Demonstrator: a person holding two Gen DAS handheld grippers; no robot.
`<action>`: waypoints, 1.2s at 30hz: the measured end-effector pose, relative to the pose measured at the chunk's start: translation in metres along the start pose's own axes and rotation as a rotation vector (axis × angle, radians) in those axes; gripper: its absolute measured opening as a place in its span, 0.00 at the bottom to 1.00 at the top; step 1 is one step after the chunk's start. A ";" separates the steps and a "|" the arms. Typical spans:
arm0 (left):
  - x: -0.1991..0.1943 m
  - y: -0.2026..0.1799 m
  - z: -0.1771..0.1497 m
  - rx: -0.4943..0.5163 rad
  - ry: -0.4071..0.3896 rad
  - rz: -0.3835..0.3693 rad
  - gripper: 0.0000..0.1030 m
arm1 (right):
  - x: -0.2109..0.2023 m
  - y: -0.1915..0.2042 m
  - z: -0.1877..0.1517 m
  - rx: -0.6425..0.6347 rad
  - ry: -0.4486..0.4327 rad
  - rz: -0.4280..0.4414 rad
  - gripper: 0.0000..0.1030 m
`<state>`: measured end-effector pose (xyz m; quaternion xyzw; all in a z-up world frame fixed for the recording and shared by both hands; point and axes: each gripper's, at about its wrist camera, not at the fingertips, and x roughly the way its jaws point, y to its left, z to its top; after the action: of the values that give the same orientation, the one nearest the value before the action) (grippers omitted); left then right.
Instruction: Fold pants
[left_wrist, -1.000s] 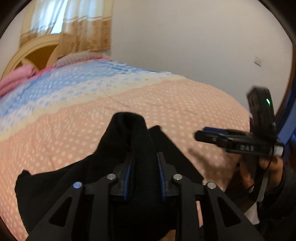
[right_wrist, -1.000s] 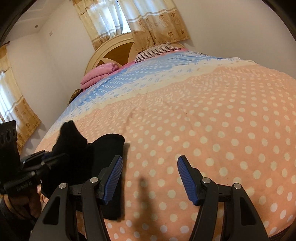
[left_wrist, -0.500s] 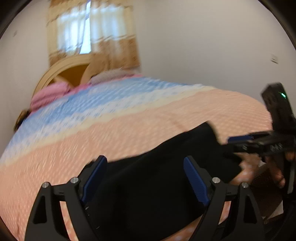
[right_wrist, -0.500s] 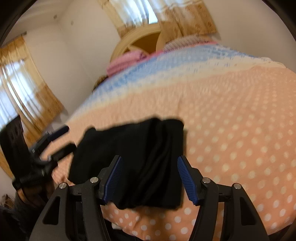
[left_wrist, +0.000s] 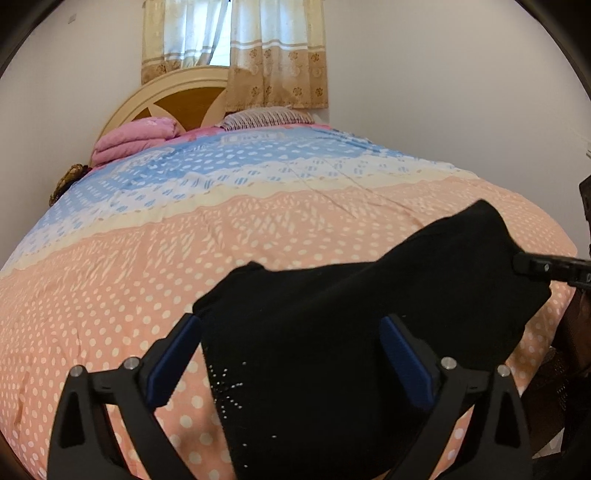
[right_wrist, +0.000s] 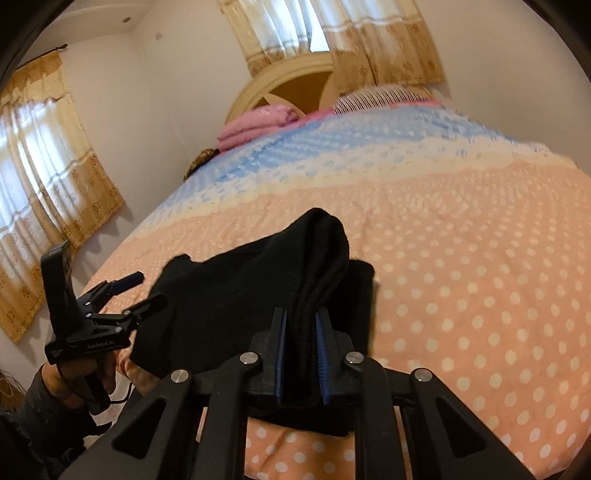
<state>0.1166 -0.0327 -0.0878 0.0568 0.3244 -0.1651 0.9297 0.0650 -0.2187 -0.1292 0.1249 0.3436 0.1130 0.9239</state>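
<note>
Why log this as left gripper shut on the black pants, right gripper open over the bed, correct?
Swapped. The right wrist view shows the right gripper shut on the black pants. The left wrist view shows the left gripper open, pants lying between its fingers on the bed.

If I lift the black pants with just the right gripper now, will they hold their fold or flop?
Probably flop: the black pants drape in soft folds and bunch between the right gripper pads. The ribbed knit looks grippy, so slipping seems unlikely. The left gripper is open, so that side would likely sag onto the bedspread.
</note>
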 end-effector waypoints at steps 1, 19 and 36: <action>0.002 0.003 -0.001 -0.003 0.006 -0.003 0.97 | 0.009 -0.005 -0.004 0.011 0.033 -0.013 0.14; 0.010 0.005 -0.006 0.004 0.030 0.007 0.97 | -0.003 0.019 0.039 -0.057 -0.069 0.123 0.46; -0.002 0.000 -0.009 -0.035 0.018 -0.047 1.00 | -0.022 0.003 -0.009 -0.010 0.013 0.044 0.46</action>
<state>0.1095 -0.0304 -0.0934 0.0344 0.3370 -0.1806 0.9234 0.0420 -0.2214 -0.1216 0.1272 0.3464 0.1360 0.9194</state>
